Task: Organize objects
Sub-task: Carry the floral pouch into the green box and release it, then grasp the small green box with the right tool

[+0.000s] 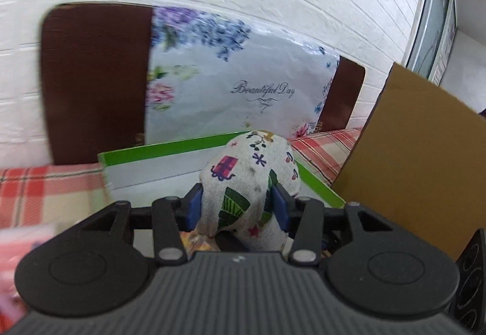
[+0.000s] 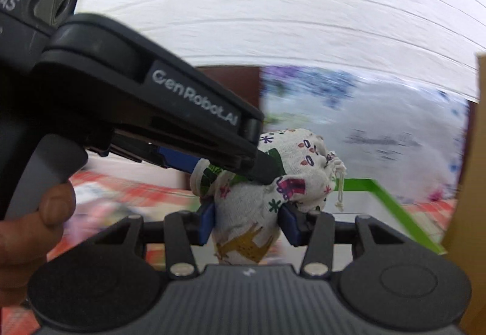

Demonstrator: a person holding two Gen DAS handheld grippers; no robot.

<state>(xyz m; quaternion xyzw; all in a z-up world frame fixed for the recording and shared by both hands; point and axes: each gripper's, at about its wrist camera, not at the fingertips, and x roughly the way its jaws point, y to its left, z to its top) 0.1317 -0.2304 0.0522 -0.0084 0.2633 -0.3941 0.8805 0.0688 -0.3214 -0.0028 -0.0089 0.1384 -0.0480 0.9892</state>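
Note:
A small white cloth pouch [image 1: 249, 180] printed with trees, gifts and stars is held in the air over a green-rimmed white box [image 1: 170, 150]. My left gripper [image 1: 238, 207] is shut on it, blue pads on both sides. In the right wrist view my right gripper [image 2: 247, 224] is shut on the lower part of the same pouch [image 2: 273, 189]. The left gripper [image 2: 231, 165] comes in from the upper left and clamps the pouch's other end. The pouch's drawstring [image 2: 340, 186] hangs on the right.
A brown cardboard box wall [image 1: 419, 165] stands close on the right. A floral "Beautiful Day" bag [image 1: 243, 83] leans on a brown board [image 1: 94, 80] against the white brick wall. A red plaid cloth [image 1: 45, 192] covers the table. The green box rim [image 2: 395, 207] lies below right.

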